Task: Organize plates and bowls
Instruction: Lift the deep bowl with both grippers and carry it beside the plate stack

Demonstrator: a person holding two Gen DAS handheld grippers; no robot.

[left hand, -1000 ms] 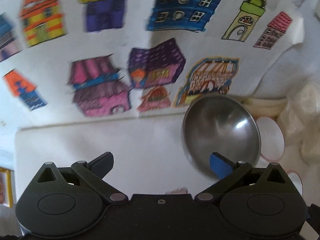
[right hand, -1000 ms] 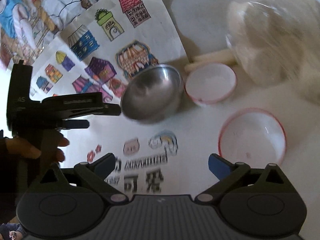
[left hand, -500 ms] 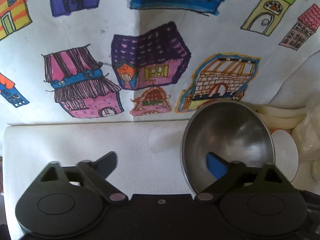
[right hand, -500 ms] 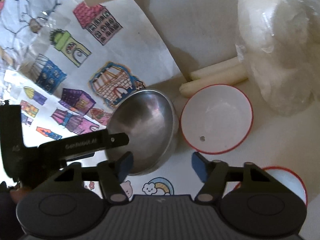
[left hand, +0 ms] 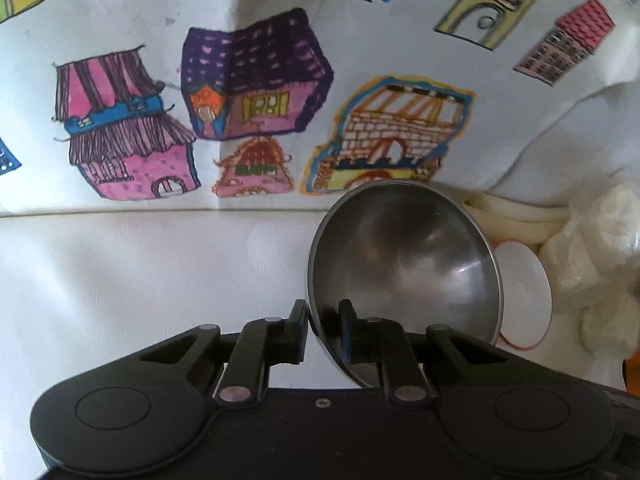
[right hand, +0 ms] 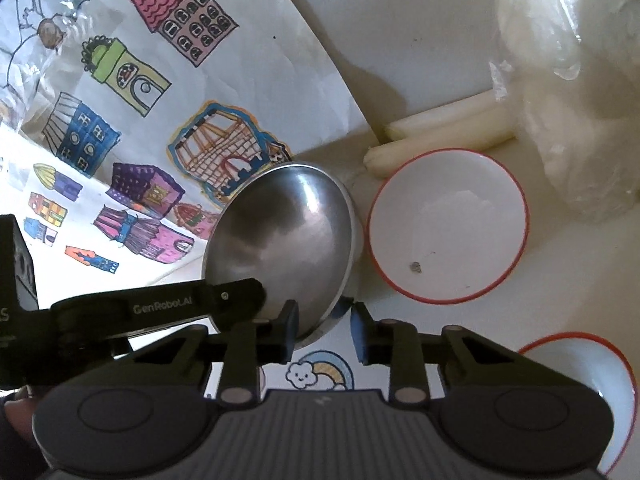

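Left wrist view: the left gripper [left hand: 325, 330], its jaws just closing, pinches the near rim of the steel bowl [left hand: 404, 264], which sits on the white table [left hand: 140, 280] near the house drawings [left hand: 256, 80].

The right gripper [right hand: 326, 330], its jaws also just closing, straddles the bowl's near right rim; whether it grips, I cannot tell. A red-rimmed bowl [right hand: 448, 224] sits just right.

Steel bowl [right hand: 284, 236] tilted on its edge; two red-rimmed white bowls [right hand: 448, 228] sit beside it.
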